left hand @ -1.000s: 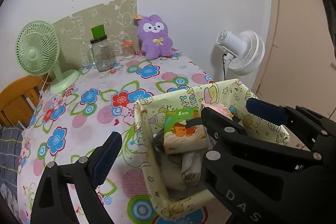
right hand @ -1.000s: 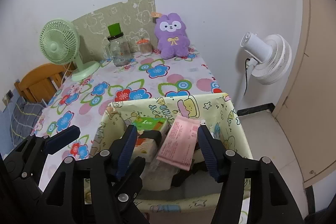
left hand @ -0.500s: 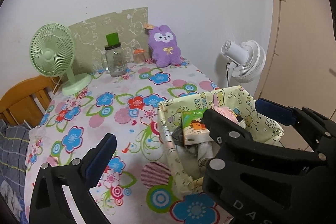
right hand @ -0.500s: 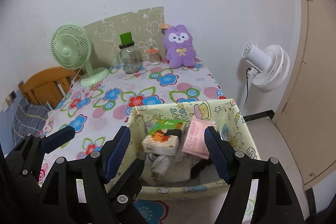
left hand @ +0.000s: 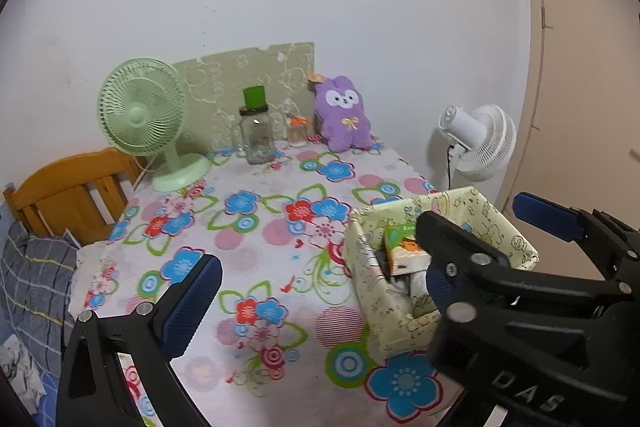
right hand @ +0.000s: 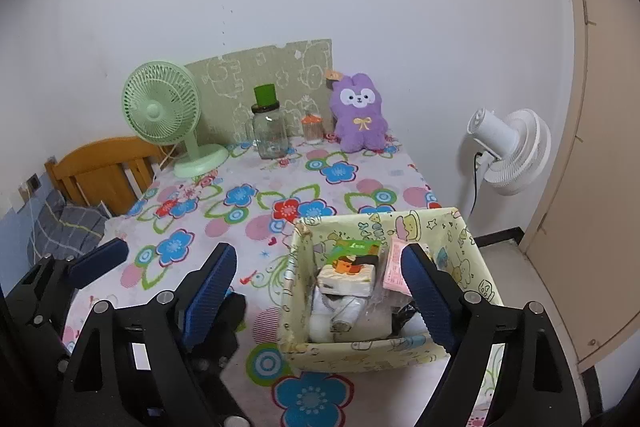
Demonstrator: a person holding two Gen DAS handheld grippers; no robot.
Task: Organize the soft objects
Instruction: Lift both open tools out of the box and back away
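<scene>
Both tongs released, nothing between the pads: left gripper [left hand: 316, 301] hangs over the near part of the table [left hand: 256, 239] w/ its jaws spread wide, right gripper [right hand: 320, 283] likewise spread, its right finger above the fabric bin [right hand: 468, 255] and its left finger over bare tablecloth. In the left wrist view the right gripper's black body blocks much of the bin. Bin sits at the table's near right corner, close to the right edge; inside it a tissue pack [right hand: 348, 273] w/ green-orange print lies on top, a pink packet [right hand: 394, 269] leans just beside it on the right, and white rolled cloth [right hand: 336, 311] lies below. Purple plush bunny [right hand: 360, 119] stands upright at the far edge toward the right corner, well apart from the bin. Along the same far edge: glass jar w/ green lid [right hand: 270, 131], small orange-lidded jar [right hand: 313, 125], green desk fan [right hand: 168, 111] near the far left corner. White fan [right hand: 508, 151] stands off the table's right side.
</scene>
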